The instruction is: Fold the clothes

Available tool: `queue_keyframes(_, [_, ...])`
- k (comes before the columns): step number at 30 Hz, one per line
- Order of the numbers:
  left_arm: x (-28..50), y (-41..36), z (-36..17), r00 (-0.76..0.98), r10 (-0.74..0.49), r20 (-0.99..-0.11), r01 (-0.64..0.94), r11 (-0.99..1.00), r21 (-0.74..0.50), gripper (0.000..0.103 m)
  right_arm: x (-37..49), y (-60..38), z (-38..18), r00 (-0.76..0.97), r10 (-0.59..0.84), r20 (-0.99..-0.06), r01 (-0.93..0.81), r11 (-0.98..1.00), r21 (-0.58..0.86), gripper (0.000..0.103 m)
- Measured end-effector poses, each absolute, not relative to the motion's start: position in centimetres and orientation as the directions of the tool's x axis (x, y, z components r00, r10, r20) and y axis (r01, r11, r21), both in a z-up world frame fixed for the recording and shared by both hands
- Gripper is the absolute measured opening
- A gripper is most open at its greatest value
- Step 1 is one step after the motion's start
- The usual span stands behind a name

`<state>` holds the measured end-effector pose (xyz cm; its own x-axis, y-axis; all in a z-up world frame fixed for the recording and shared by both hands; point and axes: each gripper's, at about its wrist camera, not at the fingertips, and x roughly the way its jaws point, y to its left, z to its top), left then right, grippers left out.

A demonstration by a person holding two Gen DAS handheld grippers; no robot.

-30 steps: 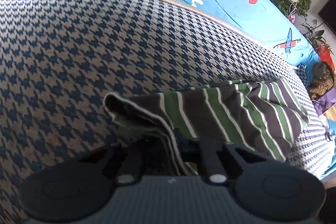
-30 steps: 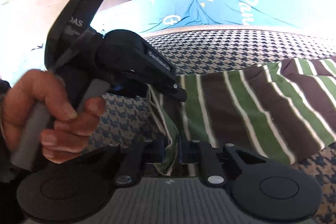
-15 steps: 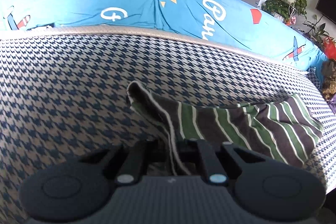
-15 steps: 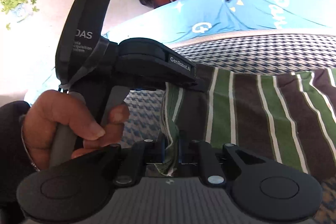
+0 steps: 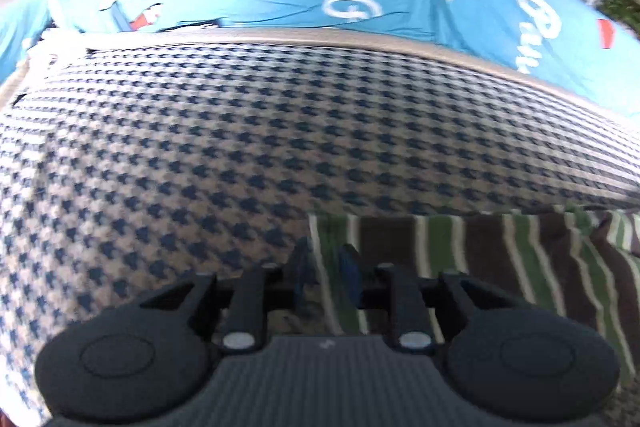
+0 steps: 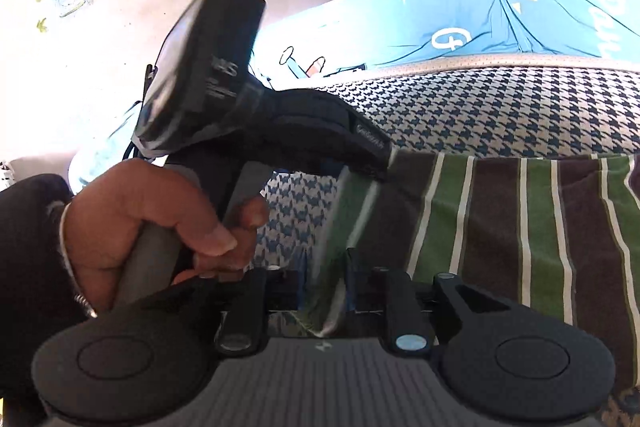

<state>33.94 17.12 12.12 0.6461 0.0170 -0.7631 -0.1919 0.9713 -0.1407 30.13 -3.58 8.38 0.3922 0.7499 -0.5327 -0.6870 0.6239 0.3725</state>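
The striped garment [image 5: 500,259], dark brown with green bands and thin white lines, lies on the houndstooth cover [image 5: 240,147] and stretches off to the right of both claws, its long axis running sideways, so any fold likely carries this left edge over toward the far end. The left claw [image 5: 326,273] has its jaws a little apart astride the garment's left edge, seemingly not pinching it, while the right claw [image 6: 326,281] looks clamped on the same edge, just beside the left hand [image 6: 140,223]
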Motion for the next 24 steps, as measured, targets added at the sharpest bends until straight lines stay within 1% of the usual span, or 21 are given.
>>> queue_keyframes(2, [33.8,17.4,12.3,0.65,0.019,-0.76,-0.209,0.966,-0.155,0.032,30.4,-4.3,8.1,0.393,0.743,-0.542,-0.68,0.632,0.373,0.022])
queue_keyframes(5, [33.5,17.8,12.6,0.656,0.021,-0.755,-0.233,0.956,-0.176,0.038,30.7,-5.3,8.0,0.413,0.72,-0.557,-0.666,0.656,0.354,0.027])
queue_keyframes(6, [33.4,17.9,12.7,0.657,0.022,-0.753,-0.242,0.953,-0.183,0.039,29.1,-3.9,8.0,0.422,0.713,-0.56,-0.663,0.664,0.347,0.028])
queue_keyframes(9, [33.1,18.4,13.0,0.663,0.025,-0.748,-0.266,0.942,-0.204,0.041,29.1,-5.3,8.3,0.444,0.691,-0.57,-0.651,0.686,0.324,0.029])
queue_keyframes(10, [33.6,18.1,13.3,0.663,0.005,-0.748,-0.254,0.942,-0.219,0.041,28.8,-5.9,8.6,0.453,0.682,-0.574,-0.648,0.694,0.314,0.03])
queue_keyframes(12, [33.6,17.4,13.8,0.665,-0.024,-0.746,-0.229,0.945,-0.235,0.05,29.3,-7.2,8.9,0.471,0.665,-0.58,-0.631,0.713,0.306,0.03])
queue_keyframes(16, [33.6,15.4,14.7,0.671,-0.068,-0.738,-0.16,0.959,-0.233,0.054,30.4,-9.8,9.7,0.506,0.628,-0.591,-0.595,0.75,0.288,0.033])
queue_keyframes(18, [33.7,14.5,15.1,0.669,-0.087,-0.738,-0.128,0.965,-0.23,0.059,30.9,-11.1,10.0,0.523,0.609,-0.596,-0.576,0.768,0.279,0.034])
queue_keyframes(20, [33.9,13.9,15.0,0.686,-0.079,-0.724,-0.127,0.966,-0.226,0.06,31.4,-12.4,10.4,0.539,0.59,-0.601,-0.557,0.785,0.27,0.035])
queue_keyframes(22, [34.0,13.5,14.7,0.68,-0.084,-0.728,-0.12,0.967,-0.224,0.06,31.9,-13.7,10.8,0.555,0.57,-0.606,-0.538,0.802,0.261,0.035])
queue_keyframes(24, [34.1,13.1,14.4,0.675,-0.089,-0.733,-0.113,0.969,-0.221,0.064,32.5,-15.0,11.1,0.57,0.549,-0.61,-0.518,0.817,0.252,0.035])
